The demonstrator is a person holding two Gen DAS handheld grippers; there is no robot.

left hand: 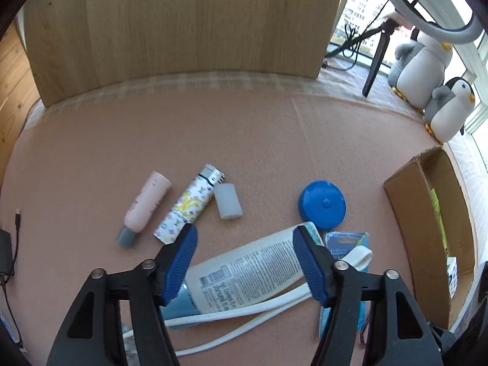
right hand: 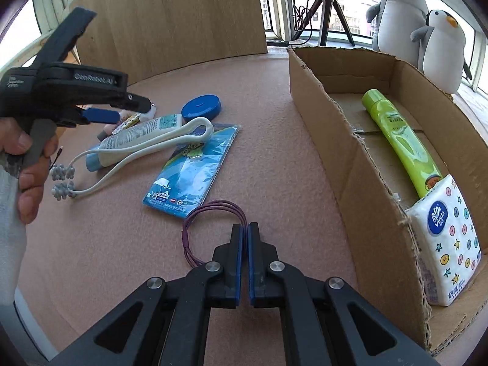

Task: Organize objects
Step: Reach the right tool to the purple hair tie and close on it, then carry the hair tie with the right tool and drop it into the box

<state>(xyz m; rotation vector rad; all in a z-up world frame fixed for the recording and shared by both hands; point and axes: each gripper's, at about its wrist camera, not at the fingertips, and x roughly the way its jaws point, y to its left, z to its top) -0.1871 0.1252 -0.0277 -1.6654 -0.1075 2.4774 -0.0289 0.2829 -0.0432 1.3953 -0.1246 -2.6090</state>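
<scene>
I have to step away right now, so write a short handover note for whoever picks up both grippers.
Left hand-held gripper: open, fingers either side of the white tube, not closed on it.
Right hand-held gripper: shut, pinching the purple wire loop on the pink mat.
Done: green bottle and tissue pack lie in the cardboard box.
Left: white tube, white roller massager, blue packet, blue round case, pink bottle, patterned bottle, translucent cap, purple loop.

Left claw (left hand: 245,262) wide open, hand (right hand: 21,164) on its grip; right claw (right hand: 245,228) pinched together.
</scene>
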